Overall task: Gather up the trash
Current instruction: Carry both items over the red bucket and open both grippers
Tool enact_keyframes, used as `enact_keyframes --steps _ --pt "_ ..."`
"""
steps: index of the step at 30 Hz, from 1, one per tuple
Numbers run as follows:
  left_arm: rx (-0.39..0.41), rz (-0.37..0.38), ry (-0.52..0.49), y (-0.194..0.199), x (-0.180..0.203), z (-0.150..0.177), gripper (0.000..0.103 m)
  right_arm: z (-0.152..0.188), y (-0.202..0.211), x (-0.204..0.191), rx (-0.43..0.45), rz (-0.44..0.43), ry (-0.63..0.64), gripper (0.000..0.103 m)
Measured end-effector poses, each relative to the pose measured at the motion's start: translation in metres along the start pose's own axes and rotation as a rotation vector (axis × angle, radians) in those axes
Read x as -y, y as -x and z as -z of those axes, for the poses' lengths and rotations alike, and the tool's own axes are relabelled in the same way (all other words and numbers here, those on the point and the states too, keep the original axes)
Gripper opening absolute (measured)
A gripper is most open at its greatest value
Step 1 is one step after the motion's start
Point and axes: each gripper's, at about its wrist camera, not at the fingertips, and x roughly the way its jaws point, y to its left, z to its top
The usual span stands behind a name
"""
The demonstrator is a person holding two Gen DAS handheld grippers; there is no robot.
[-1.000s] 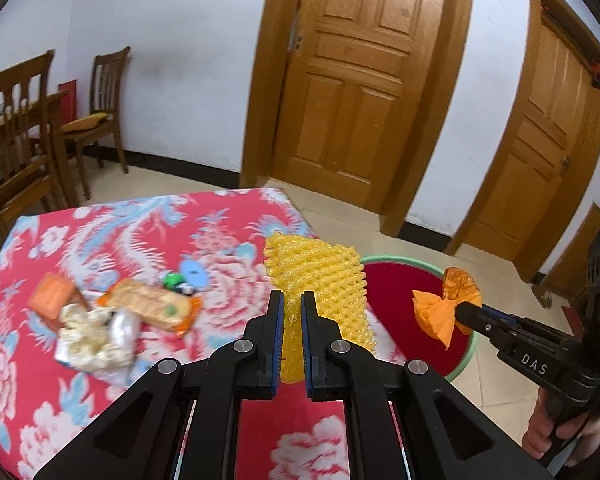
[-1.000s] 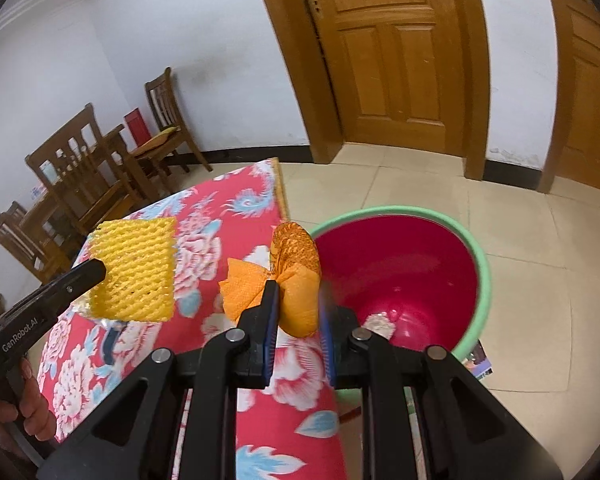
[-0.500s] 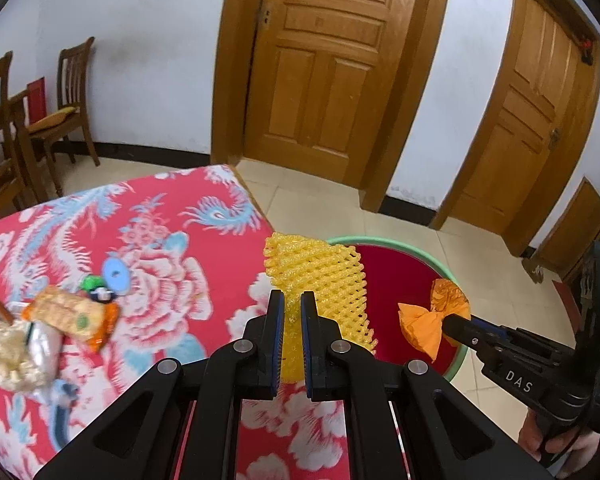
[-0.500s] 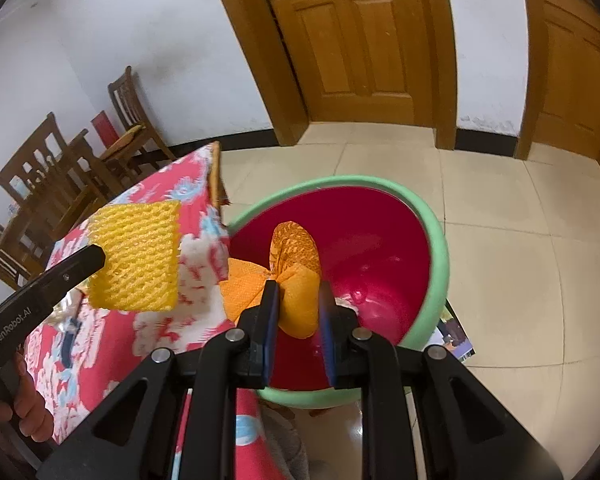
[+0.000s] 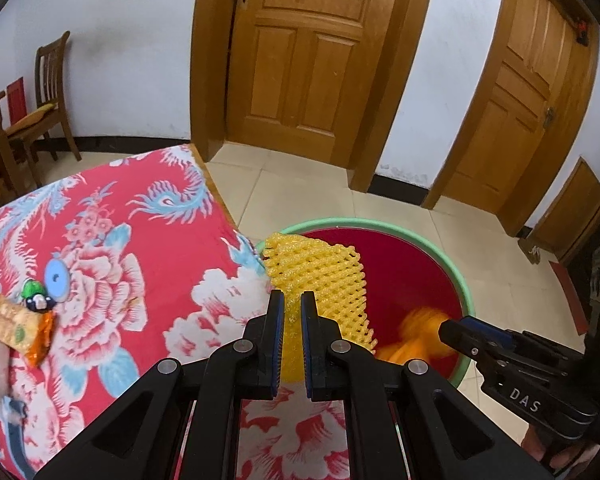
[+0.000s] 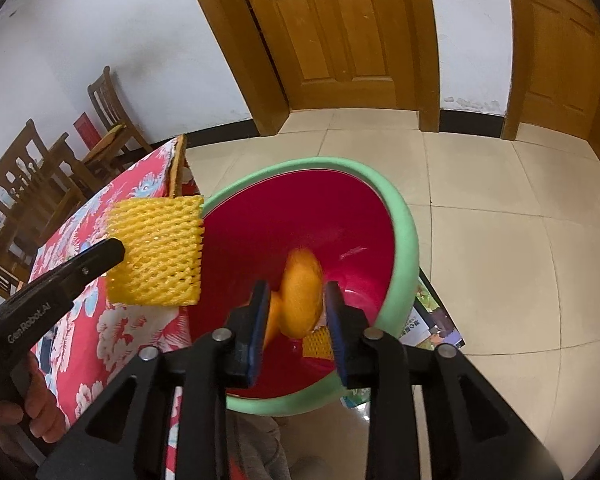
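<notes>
A red bin with a green rim [image 5: 380,226] [image 6: 404,232] stands on the floor beside the table. My left gripper [image 5: 293,296] [image 6: 116,248] is shut on a yellow foam net [image 5: 320,272] [image 6: 156,256], which hangs over the bin's near rim by the table corner. Over the bin's inside, the jaws of my right gripper [image 6: 297,285] [image 5: 448,326] are opening. An orange wrapper [image 6: 302,292] [image 5: 416,328] shows blurred between them, loose from the pads. A small yellow foam piece [image 6: 318,344] lies inside the bin.
The table's red floral cloth [image 5: 140,220] carries a snack wrapper [image 5: 16,324], a blue disc [image 5: 57,280] and a small green-and-white item [image 5: 34,294] at the left. Wooden chairs [image 5: 48,100] stand by the wall. A printed sheet [image 6: 432,316] lies under the bin.
Both grippers have moved from over the table toward the bin and lower. The right jaws have widened, and the orange wrapper, held firmly before, now blurs as it slips down.
</notes>
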Motion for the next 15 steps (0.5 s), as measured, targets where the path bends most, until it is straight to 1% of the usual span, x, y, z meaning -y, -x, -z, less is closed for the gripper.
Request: enact_keyframes --steps 6,10,11,13,14,15 --pt "-0.014 0.011 -0.017 -0.01 0.007 -0.001 0.008 0.0 0.001 0.005 0.003 -0.002 -0.018 0.034" --pt "-0.019 0.029 -0.036 -0.013 0.014 -0.002 0.011 0.001 0.005 0.008 0.01 -0.001 -0.03 0.034" --pt "-0.02 0.03 -0.035 -0.013 0.014 -0.002 0.014 0.0 0.006 0.008 0.013 -0.001 -0.032 0.034" --pt "-0.021 0.024 -0.026 -0.013 0.015 -0.002 0.025 0.0 0.009 0.01 0.018 -0.001 -0.034 0.034" --pt "-0.02 0.02 -0.02 -0.013 0.015 -0.002 0.036 -0.001 0.009 0.01 0.02 -0.001 -0.034 0.034" --pt "-0.016 0.016 -0.017 -0.012 0.015 -0.002 0.044 -0.001 0.011 0.009 0.023 -0.001 -0.034 0.034"
